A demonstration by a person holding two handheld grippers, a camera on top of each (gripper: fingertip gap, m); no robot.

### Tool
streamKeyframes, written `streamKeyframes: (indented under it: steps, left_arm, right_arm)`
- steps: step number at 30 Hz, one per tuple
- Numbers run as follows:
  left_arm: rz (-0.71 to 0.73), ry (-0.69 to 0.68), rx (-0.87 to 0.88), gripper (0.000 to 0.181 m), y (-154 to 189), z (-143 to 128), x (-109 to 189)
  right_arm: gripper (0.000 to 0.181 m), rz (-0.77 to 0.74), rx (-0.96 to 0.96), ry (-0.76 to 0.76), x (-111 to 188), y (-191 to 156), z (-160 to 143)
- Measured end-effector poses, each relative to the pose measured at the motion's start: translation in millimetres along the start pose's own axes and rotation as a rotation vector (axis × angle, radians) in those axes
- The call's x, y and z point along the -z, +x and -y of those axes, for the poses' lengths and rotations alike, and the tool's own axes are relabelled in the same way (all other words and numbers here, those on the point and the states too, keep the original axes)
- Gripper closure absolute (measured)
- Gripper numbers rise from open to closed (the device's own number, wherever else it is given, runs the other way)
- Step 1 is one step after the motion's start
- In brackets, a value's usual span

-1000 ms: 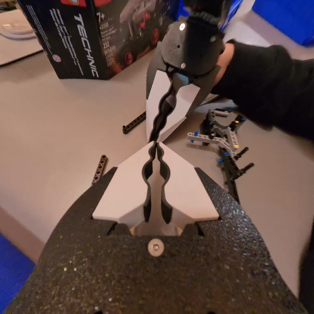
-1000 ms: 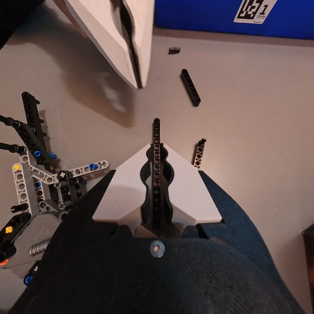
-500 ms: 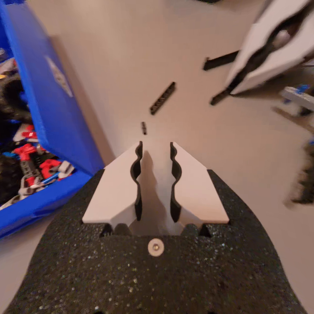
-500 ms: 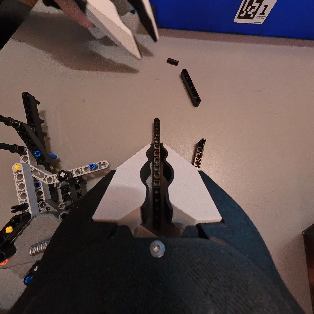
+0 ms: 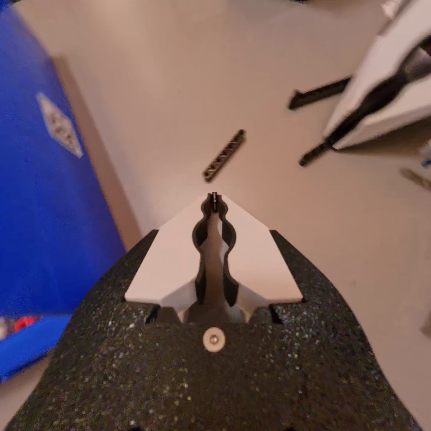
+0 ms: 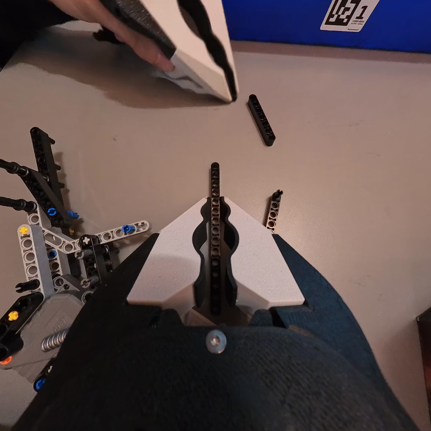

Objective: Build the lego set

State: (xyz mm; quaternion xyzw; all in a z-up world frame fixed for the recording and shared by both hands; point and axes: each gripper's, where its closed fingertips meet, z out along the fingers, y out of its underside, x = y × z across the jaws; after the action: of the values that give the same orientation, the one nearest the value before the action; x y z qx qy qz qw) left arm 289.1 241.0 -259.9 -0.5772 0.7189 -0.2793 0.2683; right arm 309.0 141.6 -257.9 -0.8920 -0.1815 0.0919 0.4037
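My left gripper is shut on a small black pin held at its very tips, low over the table. In the right wrist view the left gripper touches down just left of a short black beam, which also shows in the left wrist view. My right gripper is shut on a long black beam that sticks out past its tips. It shows blurred at the upper right of the left wrist view. The part-built grey and black assembly lies left of the right gripper.
A blue bin stands left of the left gripper; its wall with a tag runs along the far edge. A small beam with a pin lies right of the right gripper. Another black beam lies farther off. A dark object sits at the right edge. Tip to tip, the grippers are about 11 cm apart.
My left gripper swung left toward the blue bin, opened, came down over the small black pin and shut on it. The right gripper and its long beam have not moved.
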Motion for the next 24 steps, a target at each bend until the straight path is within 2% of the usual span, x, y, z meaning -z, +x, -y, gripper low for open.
streamKeyframes:
  steps: [3,6,11,14,16,21,24]
  left_arm:
    - [-0.068,0.043,-0.308,0.179,26.7,10.9,3.2]
    - [-0.093,0.03,-0.641,0.179,43.1,23.4,5.7]
    - [-0.22,0.046,-1.182,0.179,65.8,43.5,7.0]
    - [-0.172,-0.005,-1.54,0.179,63.2,41.8,3.2]
    - [-0.134,-0.062,-1.657,0.179,62.6,40.3,2.2]
    - [-0.07,-0.02,-1.985,0.179,82.5,37.7,4.9]
    - [-0.034,-0.003,-2.103,0.179,80.6,39.6,-0.6]
  right_arm:
    - [0.176,-0.001,0.001,0.0,0.0,0.0,0.0]
    - [0.176,-0.001,0.001,0.0,-0.1,0.0,0.1]
    - [0.176,0.001,-0.001,0.0,-0.1,0.1,0.1]
    - [0.176,0.002,-0.002,0.0,-0.1,0.1,0.1]
    - [0.176,0.002,-0.003,0.0,-0.1,0.1,0.1]
    - [0.176,0.005,-0.007,0.0,-0.2,0.2,0.2]
    - [0.176,0.006,-0.008,0.0,-0.2,0.2,0.2]
